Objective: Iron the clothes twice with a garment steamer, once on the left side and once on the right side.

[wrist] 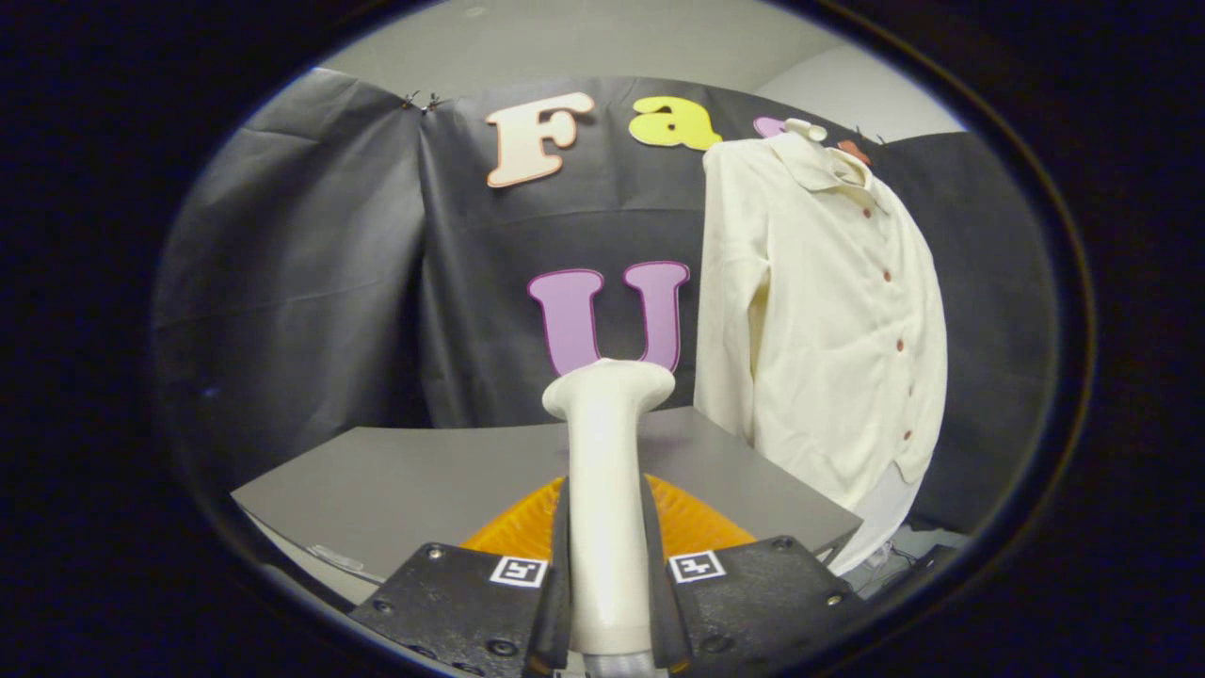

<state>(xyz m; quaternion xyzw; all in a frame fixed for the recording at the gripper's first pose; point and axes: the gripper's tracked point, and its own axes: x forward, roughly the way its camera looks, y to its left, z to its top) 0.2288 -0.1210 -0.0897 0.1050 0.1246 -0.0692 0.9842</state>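
1. The gripper (607,603) was closed down to the width of one cream garment steamer (608,490), with a finger pressed against each side of its handle.
2. The steamer stood upright between the fingers, its rounded head rising just ahead of and above them, clear of the grey table (405,480).
3. One orange ribbed object (697,523) lay on the table just behind the fingers, partly hidden by the steamer; what it was could not be told.
4. One cream long-sleeved shirt (828,311) hung beyond the table's far right corner, against the black cloth wall (311,273), well apart from the steamer head.
5. Five reddish buttons (886,276) showed down the shirt's front placket, and its collar was folded open at the top.
6. One square marker (519,571) sat on each finger mount, two in all.
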